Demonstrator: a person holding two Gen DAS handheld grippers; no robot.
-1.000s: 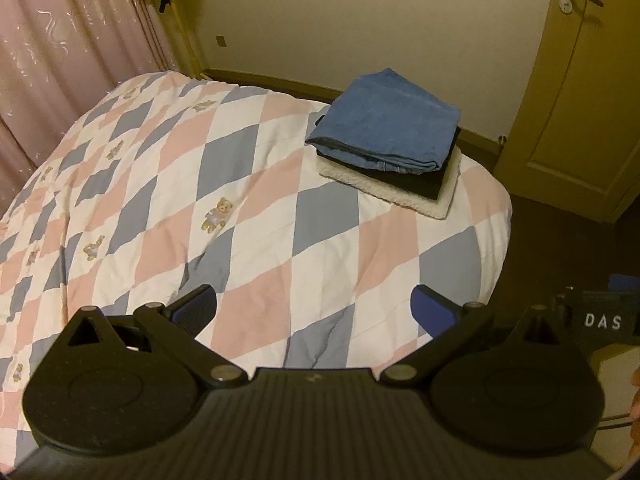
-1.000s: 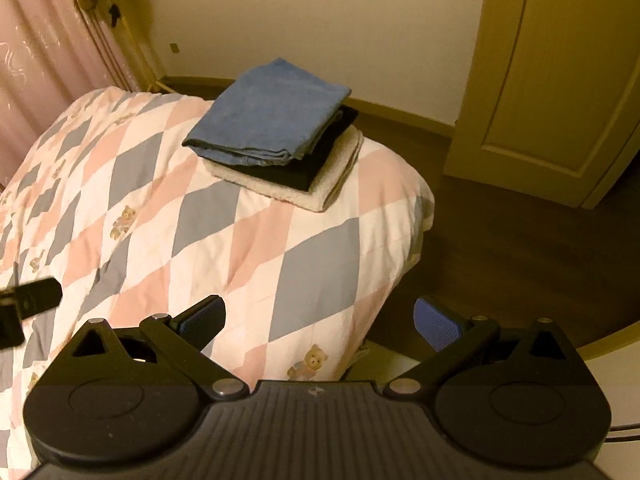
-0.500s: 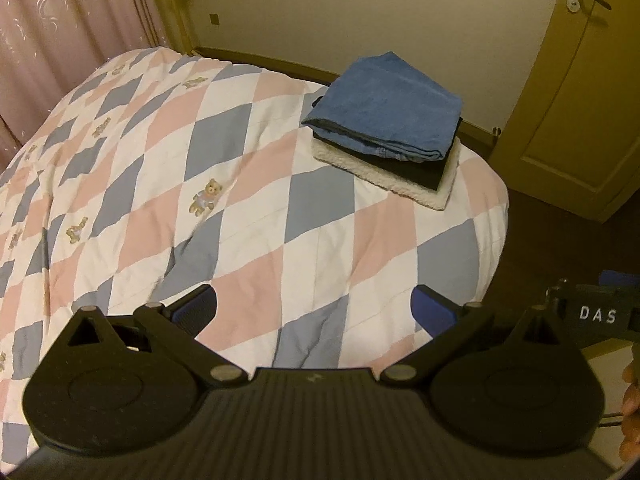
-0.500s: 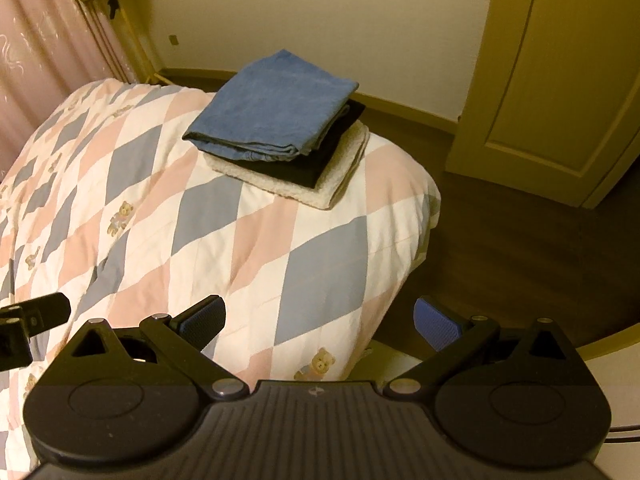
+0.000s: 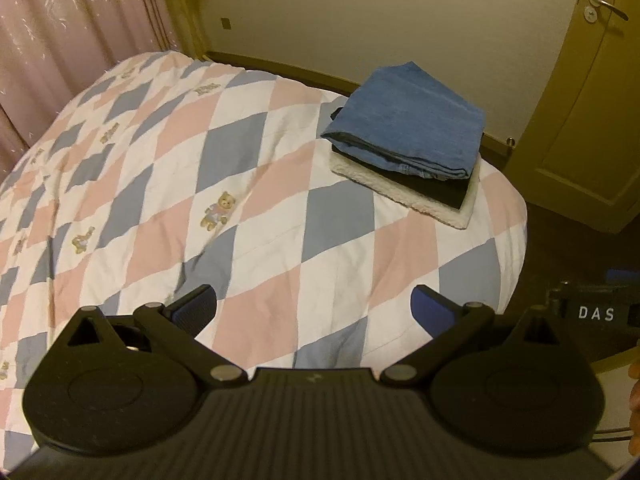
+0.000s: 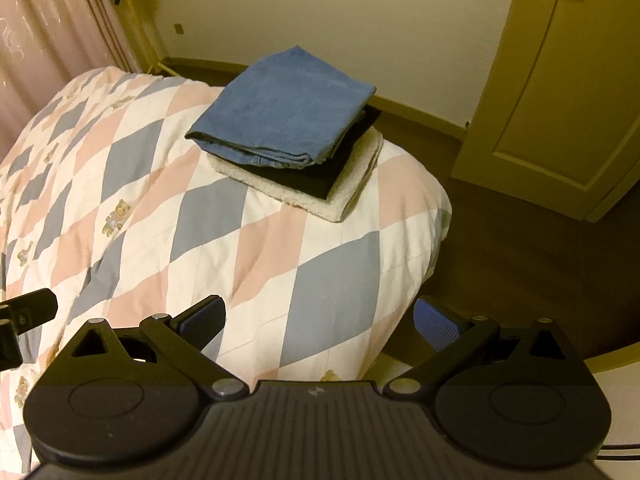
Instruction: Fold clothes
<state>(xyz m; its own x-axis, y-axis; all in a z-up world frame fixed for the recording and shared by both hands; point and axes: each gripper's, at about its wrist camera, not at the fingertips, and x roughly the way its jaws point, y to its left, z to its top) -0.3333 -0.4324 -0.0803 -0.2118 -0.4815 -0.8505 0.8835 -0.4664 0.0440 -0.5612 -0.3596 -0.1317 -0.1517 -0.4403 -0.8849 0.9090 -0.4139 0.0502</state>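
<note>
Over the near left of the quilt (image 5: 168, 184) the left gripper (image 5: 314, 306) hangs, fingers apart and empty. Right of it the right gripper (image 6: 320, 318) gapes too. At the far right corner sits the folded pile (image 6: 288, 136), jeans apparently on top; a careless nudge could slide it off that edge.
</note>
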